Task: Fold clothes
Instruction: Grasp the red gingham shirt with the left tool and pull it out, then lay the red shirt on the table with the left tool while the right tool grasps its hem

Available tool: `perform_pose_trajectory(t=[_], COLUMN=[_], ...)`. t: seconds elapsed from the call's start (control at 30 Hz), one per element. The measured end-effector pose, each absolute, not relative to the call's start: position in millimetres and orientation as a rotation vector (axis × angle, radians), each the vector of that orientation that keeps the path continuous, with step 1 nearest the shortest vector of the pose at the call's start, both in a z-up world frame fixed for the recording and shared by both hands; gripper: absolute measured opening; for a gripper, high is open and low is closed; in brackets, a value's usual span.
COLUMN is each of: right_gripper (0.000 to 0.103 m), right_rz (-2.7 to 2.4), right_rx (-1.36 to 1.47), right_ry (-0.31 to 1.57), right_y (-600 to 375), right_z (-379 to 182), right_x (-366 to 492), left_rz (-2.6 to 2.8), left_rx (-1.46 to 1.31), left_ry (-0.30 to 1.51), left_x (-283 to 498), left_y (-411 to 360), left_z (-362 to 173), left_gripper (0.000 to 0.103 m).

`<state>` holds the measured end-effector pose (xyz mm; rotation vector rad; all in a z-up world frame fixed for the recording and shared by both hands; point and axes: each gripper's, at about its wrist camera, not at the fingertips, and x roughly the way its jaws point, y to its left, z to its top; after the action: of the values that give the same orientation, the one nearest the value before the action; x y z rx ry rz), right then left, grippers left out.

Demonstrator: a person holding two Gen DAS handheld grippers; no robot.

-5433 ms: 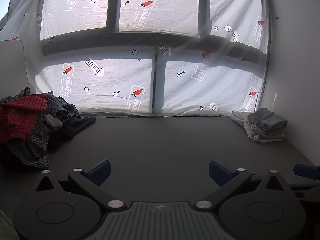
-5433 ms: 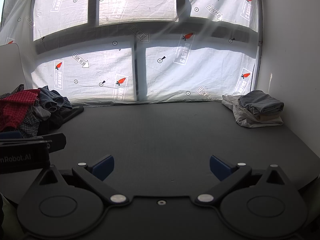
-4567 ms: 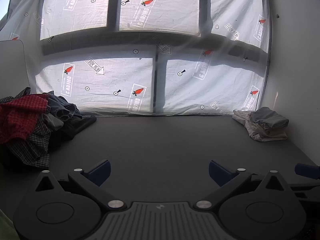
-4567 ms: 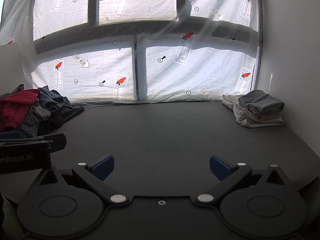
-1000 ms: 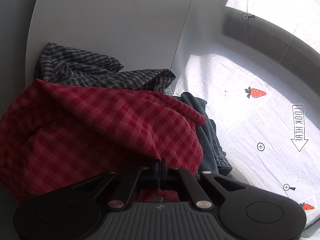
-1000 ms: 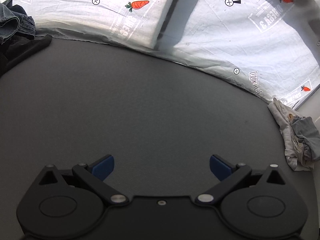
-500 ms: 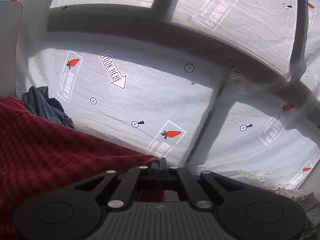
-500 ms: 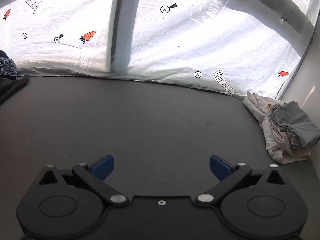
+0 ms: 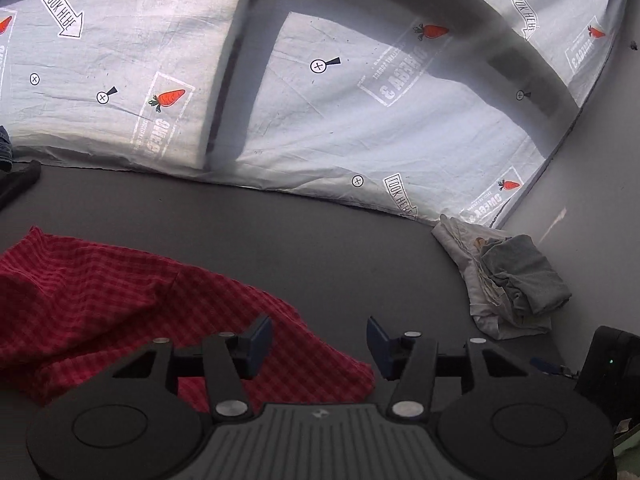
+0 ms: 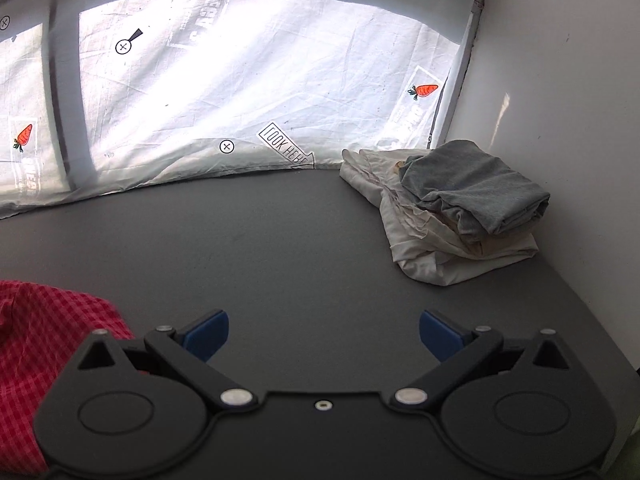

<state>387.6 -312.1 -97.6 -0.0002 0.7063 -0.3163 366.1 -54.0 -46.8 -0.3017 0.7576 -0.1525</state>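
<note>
With both the left gripper and right gripper spread, we risk folding the bunched red checked shirt unevenly.

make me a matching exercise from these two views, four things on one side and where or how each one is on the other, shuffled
Things:
1. red checked shirt
2. grey folded garment
3. left tool
4. printed sheet

Places or states:
A. hung behind the table's far edge, carrots printed on it
B. open, above the shirt's edge
C. crumpled on the dark table, left side
D. atop a cream garment by the right wall

Pairs: 1-C, 2-D, 3-B, 4-A
</note>
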Motion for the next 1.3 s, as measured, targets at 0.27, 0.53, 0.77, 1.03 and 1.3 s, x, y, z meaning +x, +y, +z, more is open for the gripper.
perform_pose_trajectory(t=[0.27,0.53,0.77,1.03,1.3], right_gripper=[0.097,0.072,0.068,0.047,0.001], right_rz=[-0.165,-0.142,-0.254,-0.335,-0.306], right_rx=[0.211,0.463,0.648,0.702,0.366], right_ry=[0.852,1.026,1.049,1.019,0.767], right_y=[-246.6,-193.5,-167.9,-159.8,-156.5], right_z=[-125.3,-166.5,-196.1,-197.1,-139.8], right_x=[386.4,367.6,350.7,366.5,400.5], left_rz=[0.281,0.319,0.127,-0.048,-0.124], left_rx=[-0.210,-0.116,0.084,0.095,-0.267], left_ry=[0.860,0.947,0.968,1.015,0.916], left_x=[341.2,338.2,369.4,411.3,436.1], left_y=[101.9,203.8,221.1,230.9,228.6], left_z=[-78.2,-110.4,-142.9,-178.3,-138.1], left_gripper=[0.056,0.065,0.077,0.053,0.001])
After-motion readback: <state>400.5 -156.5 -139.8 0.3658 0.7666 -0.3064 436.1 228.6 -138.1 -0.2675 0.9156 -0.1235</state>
